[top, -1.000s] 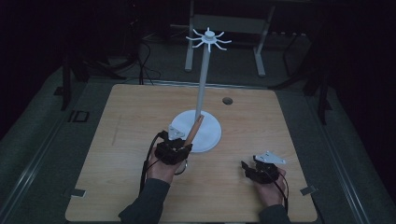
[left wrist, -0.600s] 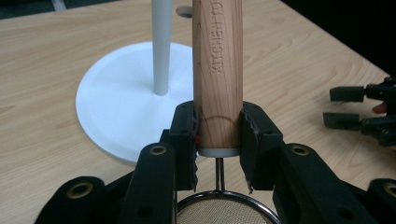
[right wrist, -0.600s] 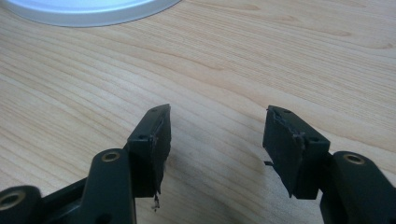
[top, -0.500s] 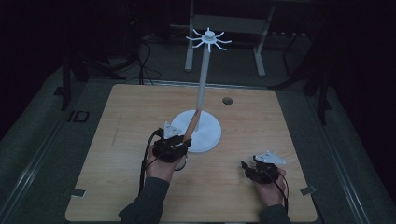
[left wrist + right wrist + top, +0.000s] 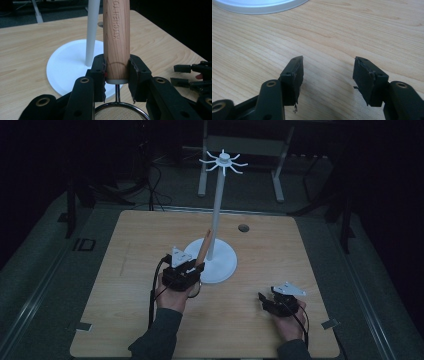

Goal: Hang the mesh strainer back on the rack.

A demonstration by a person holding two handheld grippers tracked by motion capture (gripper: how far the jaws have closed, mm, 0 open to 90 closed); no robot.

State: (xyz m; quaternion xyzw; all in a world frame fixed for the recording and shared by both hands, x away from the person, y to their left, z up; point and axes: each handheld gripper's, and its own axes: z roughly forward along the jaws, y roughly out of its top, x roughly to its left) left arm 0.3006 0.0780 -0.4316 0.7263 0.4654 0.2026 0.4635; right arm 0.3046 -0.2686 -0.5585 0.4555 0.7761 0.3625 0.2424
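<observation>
A small strainer with a wooden handle (image 5: 116,37) and a round wire mesh bowl (image 5: 117,113) is held by my left gripper (image 5: 116,72), which is shut on the handle's lower end. In the high view the handle (image 5: 204,245) slants up from the left gripper (image 5: 189,269) toward the pole (image 5: 217,210) of a white stand with a round base (image 5: 222,267) and a ring of hooks (image 5: 223,162) on top. My right gripper (image 5: 265,301) rests near the table's front right, open with nothing between its jaws (image 5: 327,72).
The wooden table (image 5: 125,245) has a small dark hole (image 5: 243,227) behind the stand. The stand's base edge (image 5: 262,5) lies ahead of the right gripper. The right gripper (image 5: 192,75) lies to the right of the left one. Dark floor surrounds the table.
The left gripper has shifted slightly, and the wooden handle now stands a bit steeper, its tip higher beside the pole. The right gripper has stayed put.
</observation>
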